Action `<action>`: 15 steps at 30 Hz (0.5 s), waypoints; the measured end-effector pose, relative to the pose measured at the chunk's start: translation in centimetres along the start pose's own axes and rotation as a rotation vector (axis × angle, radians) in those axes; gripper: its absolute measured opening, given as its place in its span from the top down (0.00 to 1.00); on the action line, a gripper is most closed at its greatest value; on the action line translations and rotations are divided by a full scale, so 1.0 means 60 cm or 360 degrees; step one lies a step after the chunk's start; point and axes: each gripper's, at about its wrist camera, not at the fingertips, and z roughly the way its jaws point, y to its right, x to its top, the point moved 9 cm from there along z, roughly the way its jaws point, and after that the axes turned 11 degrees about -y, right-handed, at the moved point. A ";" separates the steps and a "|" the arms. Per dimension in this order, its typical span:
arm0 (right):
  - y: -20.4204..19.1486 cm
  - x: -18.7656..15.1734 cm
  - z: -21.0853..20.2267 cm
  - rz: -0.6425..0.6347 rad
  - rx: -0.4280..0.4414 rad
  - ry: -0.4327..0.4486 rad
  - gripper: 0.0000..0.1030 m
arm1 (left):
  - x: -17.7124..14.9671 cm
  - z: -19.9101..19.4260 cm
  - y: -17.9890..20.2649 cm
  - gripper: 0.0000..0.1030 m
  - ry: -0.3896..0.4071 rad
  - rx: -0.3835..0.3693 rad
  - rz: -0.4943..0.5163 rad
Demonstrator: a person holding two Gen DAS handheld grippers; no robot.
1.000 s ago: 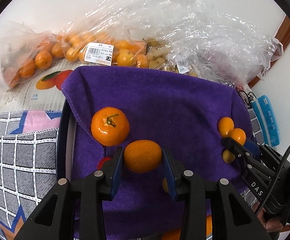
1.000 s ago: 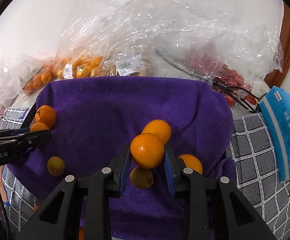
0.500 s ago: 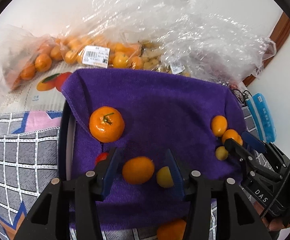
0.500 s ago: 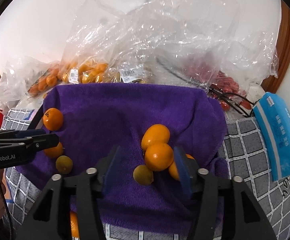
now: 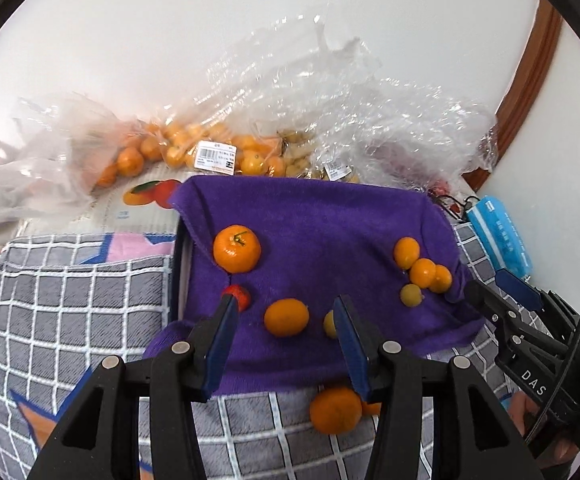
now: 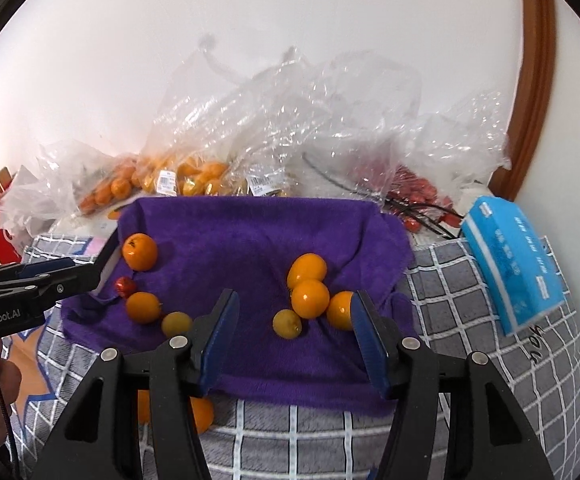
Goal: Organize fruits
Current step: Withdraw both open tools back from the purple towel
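Observation:
A purple towel [image 5: 322, 224] [image 6: 250, 236] covers a tray and carries loose fruit. In the left wrist view a stemmed tangerine [image 5: 237, 249], a small red fruit [image 5: 239, 295], an orange [image 5: 286, 317] and a yellow-green fruit [image 5: 330, 324] lie on its left side. My left gripper [image 5: 284, 316] is open and empty, held back from that orange. In the right wrist view a cluster of oranges [image 6: 310, 298] and a yellow-green fruit [image 6: 287, 323] lie on the right side. My right gripper [image 6: 294, 312] is open and empty, just short of the cluster.
Clear plastic bags of tangerines [image 5: 178, 152] [image 6: 170, 180] and red fruit [image 6: 414, 188] are heaped behind the towel by the wall. A blue tissue pack [image 6: 514, 256] lies at right. Oranges [image 5: 335, 410] [image 6: 202, 414] sit on the grey checked blanket [image 5: 70, 300] before the towel.
Both grippers opened, let go of their oranges onto the towel, and drew back and up. The left orange now lies by the yellow-green fruit; the right one rests in the cluster.

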 end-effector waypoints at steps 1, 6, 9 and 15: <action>0.000 -0.002 -0.007 0.0000 -0.0007 0.0009 0.44 | -0.003 -0.006 -0.001 0.54 0.0008 -0.0001 0.0000; -0.007 -0.018 -0.041 0.0046 -0.0002 0.0053 0.44 | -0.031 -0.038 -0.012 0.54 0.0045 -0.0002 -0.0016; -0.017 -0.032 -0.051 0.0045 0.0023 0.0045 0.44 | -0.052 -0.055 -0.024 0.54 0.0058 -0.0014 -0.0041; -0.043 -0.068 -0.054 -0.0002 0.0045 -0.0010 0.44 | -0.089 -0.068 -0.045 0.54 0.0049 -0.0022 -0.0071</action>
